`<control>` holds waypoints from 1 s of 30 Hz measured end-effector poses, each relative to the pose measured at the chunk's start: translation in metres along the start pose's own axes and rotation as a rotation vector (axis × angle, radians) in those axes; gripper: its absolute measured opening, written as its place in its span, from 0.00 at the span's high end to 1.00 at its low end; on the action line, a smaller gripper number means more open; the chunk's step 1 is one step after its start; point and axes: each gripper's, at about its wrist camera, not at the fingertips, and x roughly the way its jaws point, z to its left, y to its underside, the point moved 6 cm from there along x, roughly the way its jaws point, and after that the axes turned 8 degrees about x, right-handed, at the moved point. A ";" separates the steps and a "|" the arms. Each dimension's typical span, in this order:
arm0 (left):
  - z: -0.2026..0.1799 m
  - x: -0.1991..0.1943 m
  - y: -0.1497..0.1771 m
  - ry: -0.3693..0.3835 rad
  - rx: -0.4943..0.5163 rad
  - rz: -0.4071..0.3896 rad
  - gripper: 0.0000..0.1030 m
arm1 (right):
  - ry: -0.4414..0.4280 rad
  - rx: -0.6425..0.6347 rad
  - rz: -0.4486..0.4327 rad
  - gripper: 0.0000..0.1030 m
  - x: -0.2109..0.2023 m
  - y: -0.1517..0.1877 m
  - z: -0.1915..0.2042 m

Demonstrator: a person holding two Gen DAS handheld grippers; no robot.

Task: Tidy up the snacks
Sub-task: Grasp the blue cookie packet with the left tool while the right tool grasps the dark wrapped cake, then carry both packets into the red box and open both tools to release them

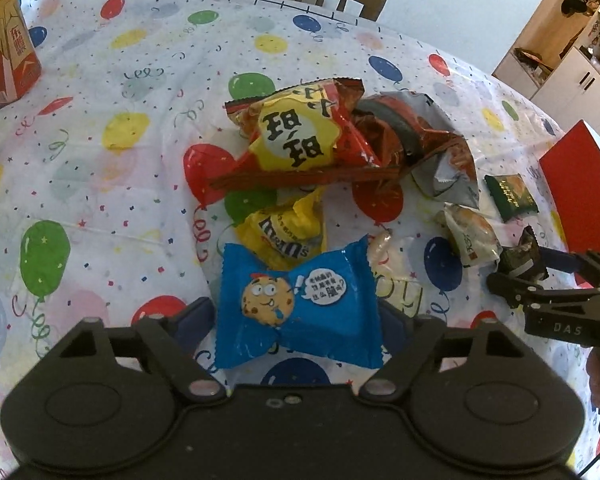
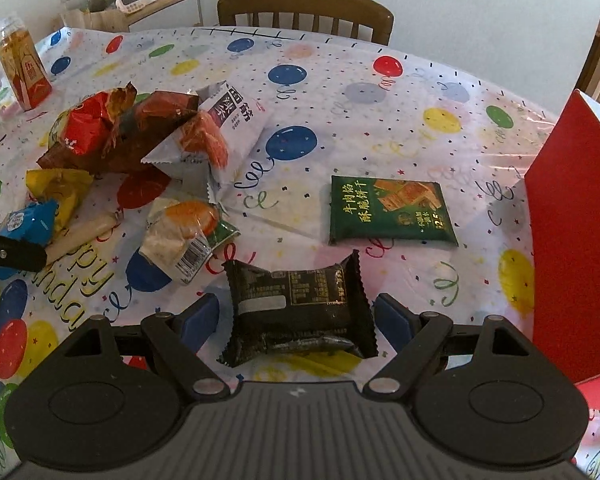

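Observation:
My left gripper (image 1: 296, 316) is open around a blue cookie packet (image 1: 296, 308) that lies on the table between its blue pads. My right gripper (image 2: 300, 316) is open around a black snack packet (image 2: 300, 312); it also shows at the right of the left wrist view (image 1: 518, 268). A pile of snacks lies in the middle: a red and yellow chip bag (image 1: 300, 136), a yellow M&M's bag (image 1: 288, 232), a grey and white bag (image 2: 224, 128), and a small white packet (image 2: 180, 240). A green biscuit packet (image 2: 392, 212) lies apart to the right.
A red box (image 2: 572, 240) stands at the right edge of the table. A tea bottle (image 2: 22, 68) stands at the far left. A wooden chair (image 2: 304, 8) is behind the table, which has a balloon-print cloth (image 2: 340, 120).

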 end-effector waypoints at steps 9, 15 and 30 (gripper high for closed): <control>-0.001 -0.004 -0.002 -0.016 0.008 -0.023 0.36 | -0.002 0.026 -0.023 0.41 -0.007 0.000 -0.001; -0.004 -0.010 -0.002 -0.003 0.013 -0.040 0.47 | 0.003 0.042 -0.040 0.49 -0.018 0.004 -0.003; -0.046 -0.062 -0.003 -0.005 0.121 -0.135 0.48 | -0.007 0.093 -0.112 0.49 -0.093 0.008 -0.009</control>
